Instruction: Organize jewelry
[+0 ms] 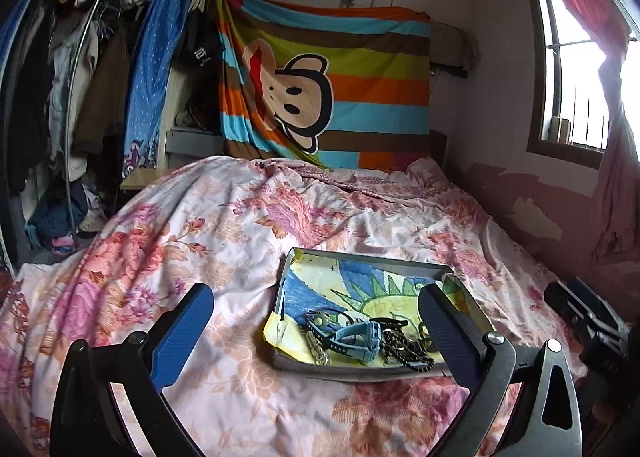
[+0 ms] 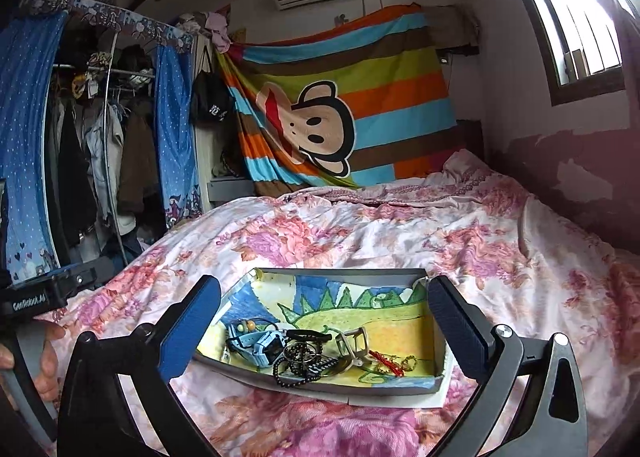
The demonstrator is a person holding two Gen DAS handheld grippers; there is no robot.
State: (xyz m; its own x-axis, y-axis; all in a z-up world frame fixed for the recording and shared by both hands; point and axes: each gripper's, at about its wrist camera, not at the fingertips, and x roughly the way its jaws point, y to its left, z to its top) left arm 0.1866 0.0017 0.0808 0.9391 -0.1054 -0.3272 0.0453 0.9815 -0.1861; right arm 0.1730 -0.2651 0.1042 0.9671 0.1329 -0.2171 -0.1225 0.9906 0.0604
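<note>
Evidently you haven't started sorting: both your left gripper (image 1: pixel 316 321) and right gripper (image 2: pixel 324 321) hover spread wide and empty. Jewelry (image 2: pixel 304 353) lies tangled at the tray's (image 2: pixel 340 272) six o'clock edge; next, close on one piece alone.

Glaring window (image 1: pixel 580 69) daylight, fisheye-warped edges

Tray (image 2: pixel 439 337): thin grey card walls, matt; floor lined with paper bearing a waxy crayon drawing.
Blue watch (image 2: pixel 260 345): smooth plastic, dull sheen, inside the tray.
Bead chain (image 2: pixel 292 369): small dark glossy beads, beside the watch.
Red-and-gold chain (image 2: pixel 394 363): fine shiny links, at the tray's right end.
Bed cover (image 2: pixel 360 225): soft crumpled floral cloth under the tray.
Fingers (image 2: pixel 192 325): blue pads, finely textured, matt; black smooth frames with bright metal screws.
</note>
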